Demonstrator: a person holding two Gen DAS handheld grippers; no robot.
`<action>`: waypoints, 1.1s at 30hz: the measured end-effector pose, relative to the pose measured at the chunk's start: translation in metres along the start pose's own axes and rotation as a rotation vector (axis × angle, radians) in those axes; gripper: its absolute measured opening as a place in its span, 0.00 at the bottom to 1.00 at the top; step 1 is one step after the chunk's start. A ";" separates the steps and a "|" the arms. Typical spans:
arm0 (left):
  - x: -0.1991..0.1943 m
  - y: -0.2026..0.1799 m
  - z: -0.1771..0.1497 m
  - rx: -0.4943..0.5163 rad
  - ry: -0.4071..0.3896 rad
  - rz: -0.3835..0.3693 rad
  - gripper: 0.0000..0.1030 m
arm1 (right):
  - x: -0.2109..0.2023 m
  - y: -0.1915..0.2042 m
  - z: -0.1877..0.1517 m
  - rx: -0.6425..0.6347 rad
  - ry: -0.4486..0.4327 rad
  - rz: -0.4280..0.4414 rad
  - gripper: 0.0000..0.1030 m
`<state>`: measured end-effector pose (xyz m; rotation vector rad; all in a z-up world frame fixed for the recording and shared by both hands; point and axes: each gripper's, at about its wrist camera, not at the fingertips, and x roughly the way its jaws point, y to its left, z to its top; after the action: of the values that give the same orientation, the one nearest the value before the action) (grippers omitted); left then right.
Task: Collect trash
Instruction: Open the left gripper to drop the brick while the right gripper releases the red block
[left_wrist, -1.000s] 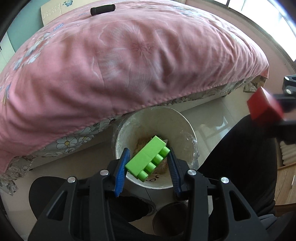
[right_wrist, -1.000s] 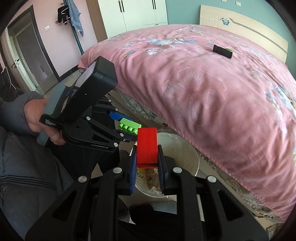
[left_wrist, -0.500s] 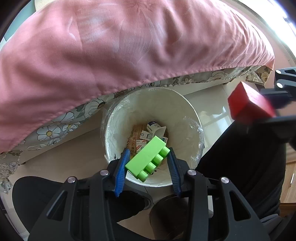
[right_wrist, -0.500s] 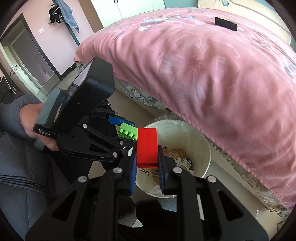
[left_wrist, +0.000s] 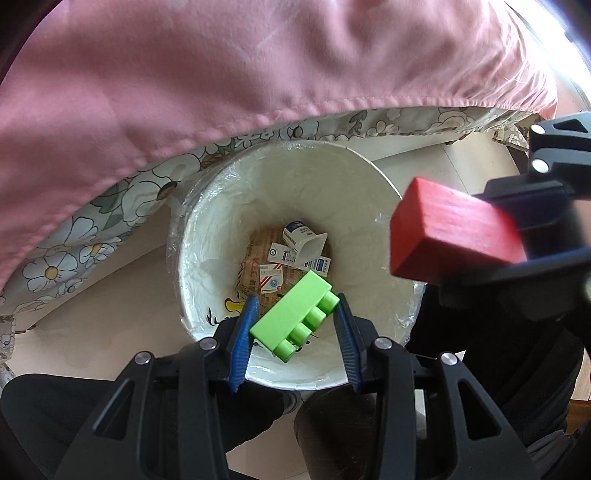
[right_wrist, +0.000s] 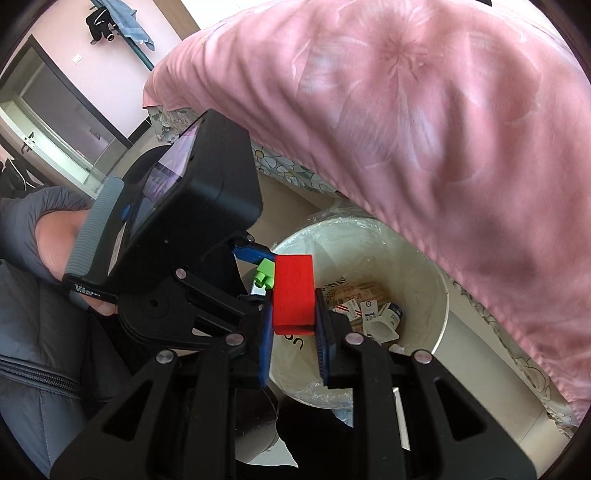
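Left wrist view: my left gripper (left_wrist: 295, 326) clamps a green studded brick (left_wrist: 293, 314) directly above a white lined trash bin (left_wrist: 207, 206), which sits on the floor beside a pink bedspread (left_wrist: 221, 74). Paper scraps (left_wrist: 291, 254) lie inside the bin. My right gripper (right_wrist: 293, 326) pinches a red block (right_wrist: 293, 295) upright over the bin's near rim.

We see a bed w/ pink quilt (right_wrist: 424, 122) over a floral sheet (left_wrist: 92, 229), pale tiled floor (left_wrist: 92, 321) below. Pink wall (right_wrist: 55, 44) at back, dark doorway (right_wrist: 55, 107), clothes on a rack (right_wrist: 118, 22). Bright daylight.
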<state>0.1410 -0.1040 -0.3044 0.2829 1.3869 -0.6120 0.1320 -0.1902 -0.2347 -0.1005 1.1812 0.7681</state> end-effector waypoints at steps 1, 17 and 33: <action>0.002 0.000 0.000 0.000 0.005 -0.002 0.42 | 0.004 -0.001 0.002 -0.001 0.008 0.002 0.20; 0.029 0.004 0.002 -0.019 0.054 -0.042 0.43 | 0.034 -0.006 0.015 -0.019 0.068 0.026 0.20; 0.029 0.005 0.009 -0.034 0.045 -0.058 0.81 | 0.027 -0.008 0.018 -0.012 0.021 0.012 0.75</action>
<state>0.1526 -0.1114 -0.3317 0.2310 1.4510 -0.6328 0.1556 -0.1744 -0.2533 -0.1116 1.1981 0.7860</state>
